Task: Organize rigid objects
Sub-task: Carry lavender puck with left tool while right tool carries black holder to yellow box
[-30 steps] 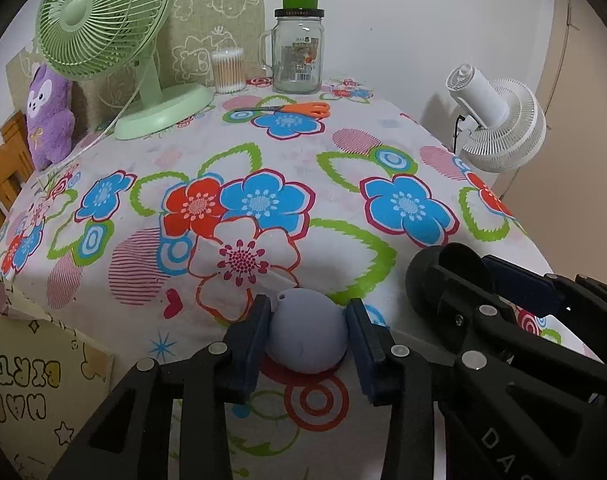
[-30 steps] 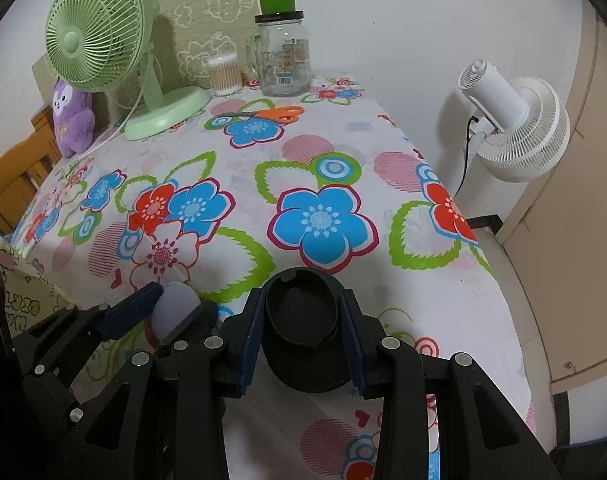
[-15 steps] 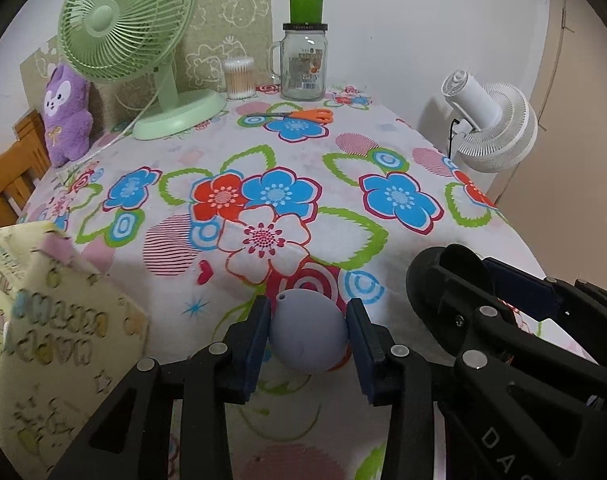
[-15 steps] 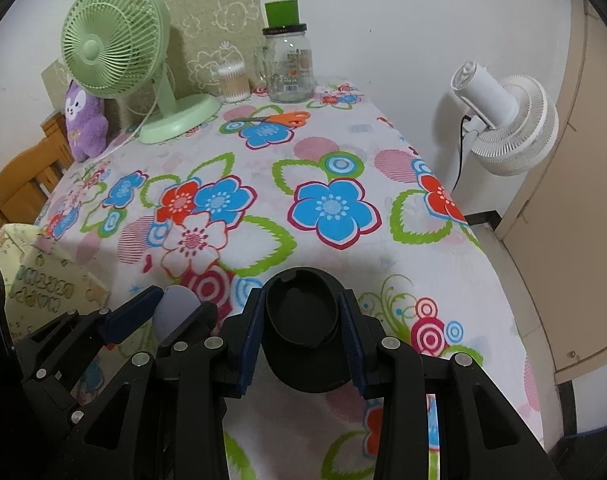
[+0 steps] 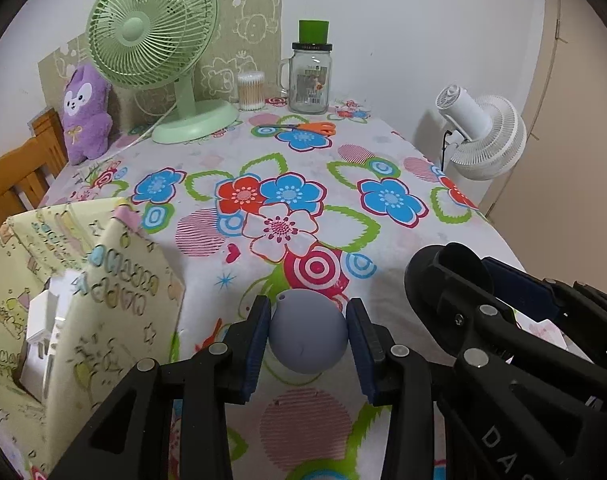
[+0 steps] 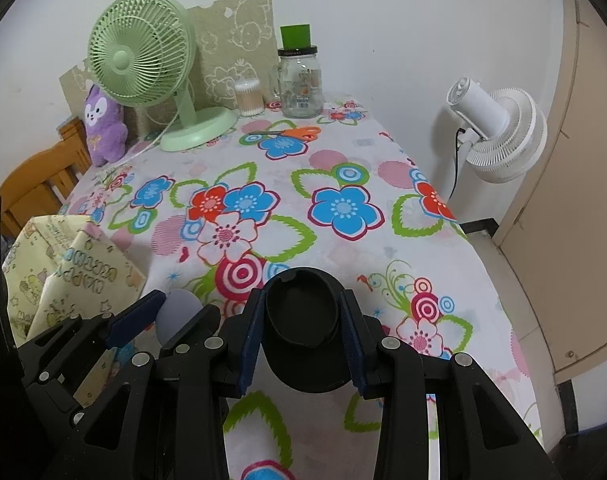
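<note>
Squeezing a grey ball (image 5: 308, 337) between its pads, the left gripper (image 5: 308, 340) holds it up over the near table (image 5: 383, 240). The right gripper (image 6: 303, 328) pinches a black cup-shaped holder (image 6: 303, 320) just beside it. I think both are held tight for dropping into the yellow paper bag (image 5: 83, 300) at near left.

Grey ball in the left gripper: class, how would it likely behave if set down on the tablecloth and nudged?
The grey ball looks round and smooth, so it would probably roll freely. It keeps its shape between the left gripper pads, so it seems fairly firm. The small hole near its top hints it may be hollow and light.
</note>
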A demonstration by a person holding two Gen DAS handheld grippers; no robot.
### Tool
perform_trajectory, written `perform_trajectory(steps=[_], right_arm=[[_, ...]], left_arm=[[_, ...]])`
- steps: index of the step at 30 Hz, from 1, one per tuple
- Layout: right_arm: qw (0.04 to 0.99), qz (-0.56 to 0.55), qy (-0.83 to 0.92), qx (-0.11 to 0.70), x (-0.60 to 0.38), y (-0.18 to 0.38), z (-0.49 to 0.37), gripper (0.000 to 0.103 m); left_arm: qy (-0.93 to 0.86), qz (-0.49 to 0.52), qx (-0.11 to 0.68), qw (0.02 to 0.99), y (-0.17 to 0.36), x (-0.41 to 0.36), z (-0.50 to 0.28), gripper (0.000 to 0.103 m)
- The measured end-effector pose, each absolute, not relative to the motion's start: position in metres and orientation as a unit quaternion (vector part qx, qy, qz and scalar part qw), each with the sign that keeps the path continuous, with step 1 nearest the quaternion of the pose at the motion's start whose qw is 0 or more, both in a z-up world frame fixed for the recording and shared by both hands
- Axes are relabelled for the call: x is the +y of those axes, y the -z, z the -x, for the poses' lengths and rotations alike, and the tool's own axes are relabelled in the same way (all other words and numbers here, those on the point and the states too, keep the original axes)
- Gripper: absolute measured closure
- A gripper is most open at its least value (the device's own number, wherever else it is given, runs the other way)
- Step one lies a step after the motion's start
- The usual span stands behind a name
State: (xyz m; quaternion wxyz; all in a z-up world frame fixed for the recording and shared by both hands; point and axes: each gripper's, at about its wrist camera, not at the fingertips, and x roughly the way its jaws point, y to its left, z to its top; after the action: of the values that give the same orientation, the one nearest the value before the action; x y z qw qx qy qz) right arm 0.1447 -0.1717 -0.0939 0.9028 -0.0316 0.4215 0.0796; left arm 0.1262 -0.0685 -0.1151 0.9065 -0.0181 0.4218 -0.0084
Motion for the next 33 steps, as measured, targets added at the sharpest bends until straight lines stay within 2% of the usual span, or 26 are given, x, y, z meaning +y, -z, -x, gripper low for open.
perform_trajectory(steps=[33], right_arm=[[0.924, 0.038, -0.063, 0.375, -0.138, 0.040, -0.068, 0.062]], left_arm=[[0.009, -0.003, 0.387, 0.922, 0.060, -0.038, -0.058, 0.063]])
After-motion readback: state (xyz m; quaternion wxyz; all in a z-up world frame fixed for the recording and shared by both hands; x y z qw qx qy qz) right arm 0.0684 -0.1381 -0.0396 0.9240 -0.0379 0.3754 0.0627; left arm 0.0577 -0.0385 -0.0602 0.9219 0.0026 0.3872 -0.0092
